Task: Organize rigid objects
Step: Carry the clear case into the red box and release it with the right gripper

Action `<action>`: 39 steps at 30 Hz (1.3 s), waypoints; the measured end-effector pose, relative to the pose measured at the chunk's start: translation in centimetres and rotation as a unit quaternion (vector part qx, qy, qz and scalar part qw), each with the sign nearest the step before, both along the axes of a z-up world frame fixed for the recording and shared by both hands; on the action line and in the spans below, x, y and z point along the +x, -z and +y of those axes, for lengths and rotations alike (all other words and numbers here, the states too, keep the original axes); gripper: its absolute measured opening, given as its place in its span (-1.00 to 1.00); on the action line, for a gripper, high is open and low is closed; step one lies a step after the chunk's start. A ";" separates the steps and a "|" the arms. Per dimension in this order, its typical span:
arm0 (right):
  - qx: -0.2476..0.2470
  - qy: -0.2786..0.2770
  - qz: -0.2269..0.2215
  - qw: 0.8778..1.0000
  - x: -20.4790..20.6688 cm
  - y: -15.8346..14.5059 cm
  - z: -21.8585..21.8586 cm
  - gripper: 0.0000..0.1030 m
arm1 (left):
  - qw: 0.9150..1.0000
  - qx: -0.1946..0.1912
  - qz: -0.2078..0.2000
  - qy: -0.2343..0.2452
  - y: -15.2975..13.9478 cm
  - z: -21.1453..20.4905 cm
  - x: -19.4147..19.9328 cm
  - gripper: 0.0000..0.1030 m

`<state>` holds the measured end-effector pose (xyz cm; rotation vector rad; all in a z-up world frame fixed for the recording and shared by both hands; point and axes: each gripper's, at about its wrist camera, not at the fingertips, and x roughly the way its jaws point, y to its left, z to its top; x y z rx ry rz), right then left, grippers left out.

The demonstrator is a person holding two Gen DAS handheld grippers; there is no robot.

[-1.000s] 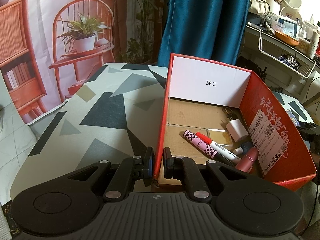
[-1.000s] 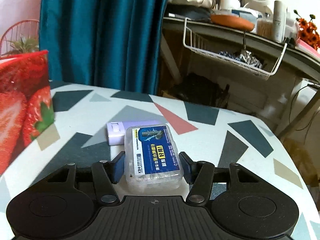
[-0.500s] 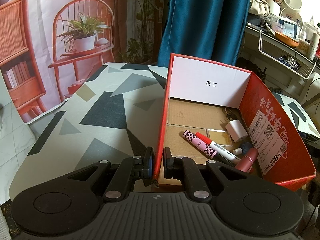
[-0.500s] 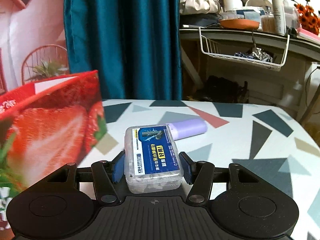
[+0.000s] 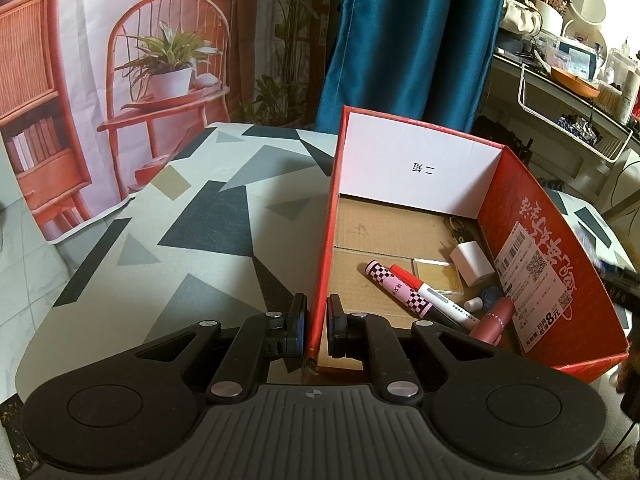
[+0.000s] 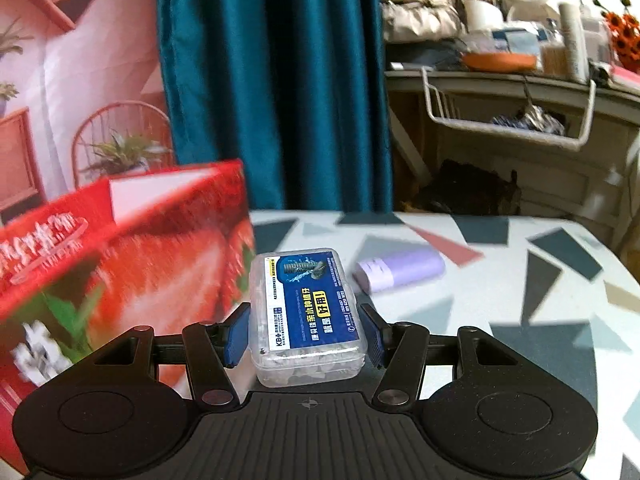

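The table is the biggest thing, and it wears a pale cloth with grey and dark triangles. In the left wrist view it fills the part from 9 o'clock up to 12 o'clock.

On it stands the red box, open at the top, from the middle out to 3 o'clock. It has a white wall at the back and a brown cardboard floor. In the right wrist view the same box sits at 9 o'clock, blurry, with big strawberries on its outside.

The left gripper is at 6 o'clock. Its two fingers are close together and pinch the near left wall of the box, one finger outside and one inside.

The right gripper is at 6 o'clock in its own view. Its blue pads squeeze a clear plastic case with a blue label. The case is up off the table, just beside the box's outer wall.

A purple case lies on the table at 2 o'clock from the clear one, apart from it.

Inside the box, near the right wall, lie a white plug block, a flat gold square, a pink checked tube, a red and white marker and a pink lipstick.
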<state>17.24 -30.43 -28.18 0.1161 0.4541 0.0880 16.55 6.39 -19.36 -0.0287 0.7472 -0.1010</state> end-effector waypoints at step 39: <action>-0.107 -0.338 0.031 0.935 5.2 -6.3 11.3 0.01 | 1.000 -0.003 0.003 0.002 0.0 0.2 0.0 -0.78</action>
